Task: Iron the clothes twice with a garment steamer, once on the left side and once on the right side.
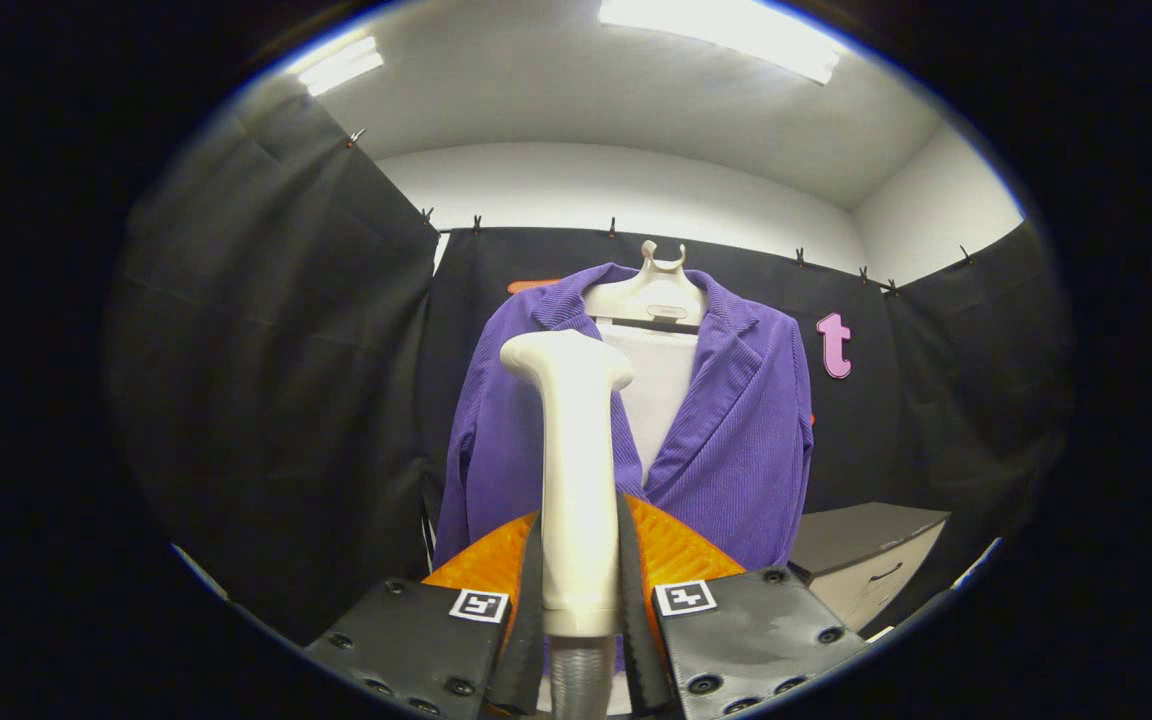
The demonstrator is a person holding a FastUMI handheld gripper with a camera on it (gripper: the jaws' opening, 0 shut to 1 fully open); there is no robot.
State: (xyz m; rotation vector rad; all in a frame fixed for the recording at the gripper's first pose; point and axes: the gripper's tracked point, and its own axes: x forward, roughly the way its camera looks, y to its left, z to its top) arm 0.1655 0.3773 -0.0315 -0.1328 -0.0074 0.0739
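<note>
Claw (581, 600) is clamped on the garment steamer (573, 470): both fingers (528, 600) press the sides of its cream handle, which stands upright between them. Steamer head is at the top of the handle, a flattened cream wedge that overhangs to both sides. A grey ribbed hose (579, 680) leaves the handle's bottom end and drops down between the fingers, near side.

Purple corduroy jacket (736, 440) hangs beyond the fingers, on a cream hanger (648, 295) hooked high against the black cloth wall (266, 380). Front is open, lapels spread, a white panel (664, 395) shows inside the opening; shirt or board, can't tell from here. Steamer head sits in front of the jacket's left chest area, just left of the opening. Whether the head touches the fabric or hovers short of it, hard to call at this angle.

An orange ribbed piece (681, 550) shows just behind the fingers at both sides of the handle, overlapping the jacket's lower hem; probably part of the claw body, not sure.

Right of the jacket, low and far: a grey cabinet (866, 565) with a drawer handle on its pale front, standing against the cloth wall. White ceiling above with two lit strip lights (726, 40). Small clips (613, 228) hold the cloth along its top edge.
</note>
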